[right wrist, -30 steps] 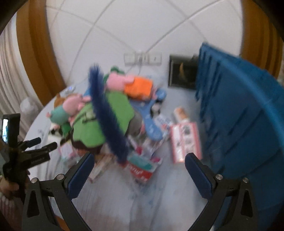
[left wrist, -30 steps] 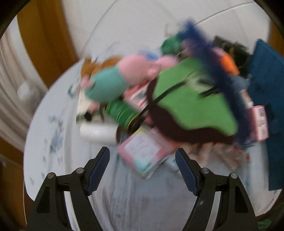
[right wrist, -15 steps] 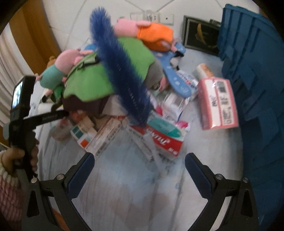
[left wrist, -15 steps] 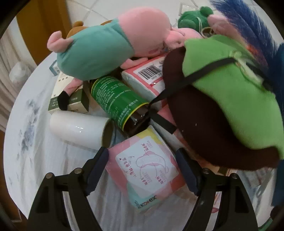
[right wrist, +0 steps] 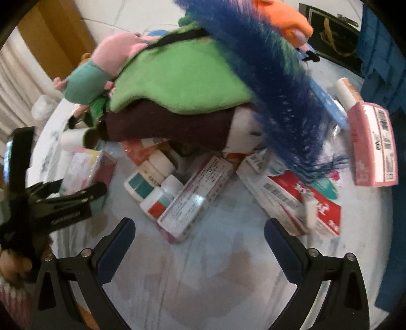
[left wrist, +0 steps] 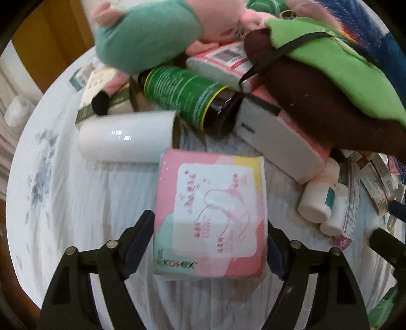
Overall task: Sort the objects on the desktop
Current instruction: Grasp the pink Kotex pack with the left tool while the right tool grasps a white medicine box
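My left gripper [left wrist: 210, 241] straddles the pink pad packet [left wrist: 212, 215].
Low centre of the left view, it lies on the bench [left wrist: 76, 203] between my spread jaws, touching both; my right gripper [right wrist: 199, 238] hangs wide open over bare cloth.

A round tabletop [right wrist: 203, 284] carries everything, covered by a pale cloth [left wrist: 63, 193] with faint blue-grey flower prints. Behind the tabletop rises a wall of large white tiles [right wrist: 142, 15] with thin grey joints. To the left of the tabletop stands a warm brown wooden panel [left wrist: 50, 38], and beside that hangs a pale pleated curtain [right wrist: 17, 83]. A dark framed picture [right wrist: 330, 38] leans against the tiled wall at the far right edge of the tabletop. The light is soft and even.
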Demonstrator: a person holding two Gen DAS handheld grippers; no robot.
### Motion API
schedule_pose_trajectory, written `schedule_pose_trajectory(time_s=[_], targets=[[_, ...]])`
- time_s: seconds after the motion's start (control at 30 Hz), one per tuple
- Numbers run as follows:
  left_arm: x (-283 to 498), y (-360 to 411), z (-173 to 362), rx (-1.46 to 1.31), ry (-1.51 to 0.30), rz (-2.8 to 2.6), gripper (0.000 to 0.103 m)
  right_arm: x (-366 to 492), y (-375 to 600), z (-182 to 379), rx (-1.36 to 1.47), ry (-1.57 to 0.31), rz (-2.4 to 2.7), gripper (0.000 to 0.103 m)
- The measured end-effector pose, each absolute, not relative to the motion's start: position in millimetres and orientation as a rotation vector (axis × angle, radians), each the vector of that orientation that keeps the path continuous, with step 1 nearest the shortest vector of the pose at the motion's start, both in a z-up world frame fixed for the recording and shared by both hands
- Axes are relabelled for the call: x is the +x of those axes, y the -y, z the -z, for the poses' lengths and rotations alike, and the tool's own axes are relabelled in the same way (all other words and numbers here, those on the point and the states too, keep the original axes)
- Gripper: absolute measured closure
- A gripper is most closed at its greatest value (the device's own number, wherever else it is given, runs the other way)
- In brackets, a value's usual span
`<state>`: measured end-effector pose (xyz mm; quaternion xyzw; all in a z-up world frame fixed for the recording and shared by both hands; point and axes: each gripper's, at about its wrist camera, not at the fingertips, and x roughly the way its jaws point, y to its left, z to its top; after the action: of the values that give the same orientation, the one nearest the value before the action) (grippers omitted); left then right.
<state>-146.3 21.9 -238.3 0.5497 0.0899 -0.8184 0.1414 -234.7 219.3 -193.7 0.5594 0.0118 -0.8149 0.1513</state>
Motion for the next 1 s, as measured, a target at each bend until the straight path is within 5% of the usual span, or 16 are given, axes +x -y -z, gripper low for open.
schedule_pose_trajectory(time_s=[0.03,0.1,0.37,0.43,0.53,0.67,0.73,1.0], targets=[[-147,-25,237,1.586,-0.239,2.372,0.031,-237,-216,198,1.617,-0.035,2.337,0.035],[-148,-28,236,1.586,-0.222,2.386,0.031,-240,-212,205,1.646,-0.022,2.327,0.057],[-155,-36,236,1.598,-0.225,2.428,0.031,-256,-211,216,1.671,0.102,2.372,0.056],[-157,-41,236,1.598,-0.215,2.436,0.032,-262,-211,216,1.66,0.113,2.394,0.044],[-157,-47,237,1.601,-0.22,2.444,0.032,-268,-211,217,1.656,0.126,2.429,0.038],[-152,-60,236,1.624,-0.19,2.468,0.032,-266,-212,216,1.663,0.107,2.441,0.041],[-146,-67,236,1.638,-0.175,2.474,0.032,-261,-220,215,1.703,0.084,2.438,0.062],[-136,-80,233,1.641,-0.182,2.468,0.032,-257,-210,223,1.701,0.048,2.393,0.056]])
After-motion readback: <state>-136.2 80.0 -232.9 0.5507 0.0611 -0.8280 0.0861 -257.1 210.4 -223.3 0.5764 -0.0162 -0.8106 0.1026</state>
